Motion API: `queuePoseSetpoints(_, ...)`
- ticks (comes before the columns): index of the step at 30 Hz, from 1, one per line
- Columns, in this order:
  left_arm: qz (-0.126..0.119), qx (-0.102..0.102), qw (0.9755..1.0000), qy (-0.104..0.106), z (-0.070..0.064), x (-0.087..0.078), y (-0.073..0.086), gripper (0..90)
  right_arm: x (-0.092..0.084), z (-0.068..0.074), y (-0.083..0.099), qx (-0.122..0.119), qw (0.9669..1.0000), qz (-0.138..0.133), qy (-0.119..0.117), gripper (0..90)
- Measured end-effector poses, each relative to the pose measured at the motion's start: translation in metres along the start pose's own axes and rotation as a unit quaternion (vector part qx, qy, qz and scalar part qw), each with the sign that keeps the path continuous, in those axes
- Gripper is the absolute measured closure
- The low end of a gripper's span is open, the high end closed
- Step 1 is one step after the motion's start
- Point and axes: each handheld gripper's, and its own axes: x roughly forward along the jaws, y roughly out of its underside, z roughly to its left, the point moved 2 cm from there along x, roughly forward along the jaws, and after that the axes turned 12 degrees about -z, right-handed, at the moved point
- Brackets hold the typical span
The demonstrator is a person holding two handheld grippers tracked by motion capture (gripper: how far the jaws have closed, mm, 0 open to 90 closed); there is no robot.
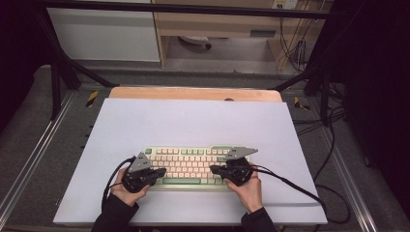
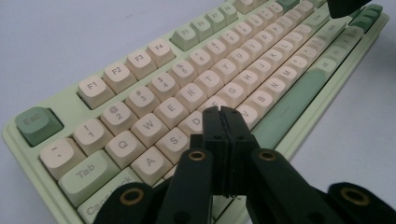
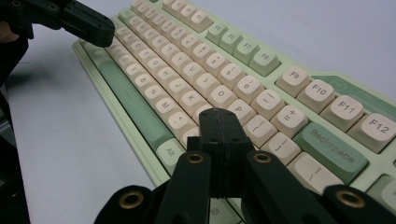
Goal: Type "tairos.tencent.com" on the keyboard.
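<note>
A pale green keyboard [image 1: 191, 166] with cream keys lies on the white sheet near the front of the table. My left gripper [image 1: 163, 171] hovers over its left half, jaws pressed together with nothing between them. In the left gripper view the keyboard [image 2: 154, 84] runs off to the upper right and the left gripper [image 2: 225, 112] tips sit above the D and F keys. My right gripper [image 1: 212, 168] is over the right half, also shut and empty. In the right gripper view the right gripper [image 3: 218, 112] tips sit above the keyboard [image 3: 243, 88] near the L and P keys.
The white sheet [image 1: 193, 121] covers most of the wooden table [image 1: 193, 93]. Black cables [image 1: 295, 186] trail from both grippers toward the front edge and off to the right. Metal frame rails [image 1: 29, 159] flank the table on both sides.
</note>
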Motion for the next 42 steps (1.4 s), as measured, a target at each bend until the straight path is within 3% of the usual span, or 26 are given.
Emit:
queuePoseSetpoints(16,-0.013,-0.017,0.9998,-0.004,0.013,-0.019,0.005,89.0,0.004,0.002,-0.005,0.004,0.9999,-0.008,0.007,90.0)
queuePoseSetpoints(23,-0.015,-0.023,0.9996,-0.008,0.018,-0.028,0.011,89.0,0.017,0.007,-0.011,0.000,0.9999,-0.007,0.008,90.0)
queuePoseSetpoints(42,-0.022,-0.031,0.9992,-0.012,0.025,-0.036,0.015,88.9,0.057,0.001,-0.008,0.004,0.9994,0.020,0.028,90.0)
